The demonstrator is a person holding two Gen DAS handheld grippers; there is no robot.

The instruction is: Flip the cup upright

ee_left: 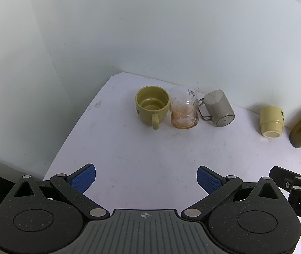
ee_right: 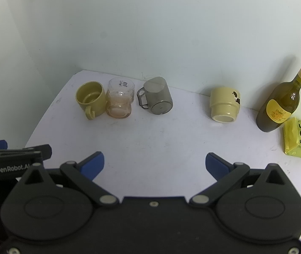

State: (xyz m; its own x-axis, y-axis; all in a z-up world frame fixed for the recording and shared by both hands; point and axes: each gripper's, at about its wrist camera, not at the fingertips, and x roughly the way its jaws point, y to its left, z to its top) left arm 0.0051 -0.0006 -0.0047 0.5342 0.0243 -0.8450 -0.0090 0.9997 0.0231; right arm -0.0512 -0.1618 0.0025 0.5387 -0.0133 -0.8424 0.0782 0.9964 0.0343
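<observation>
Jaws of both my grippers stand wide open and hold nothing: the left gripper and the right gripper hover low over the near part of the white round table. Farther, near the wall, stand the olive-green ceramic mug and the clear glass cup with orange residue, touching, both mouth up. Beside them the grey metal mug with wire handle and, well apart to the right, the cream ceramic cup seem upside down. I judge the approach step is only beginning; next I must choose one inverted cup, reach forward and close on its side wall.
</observation>
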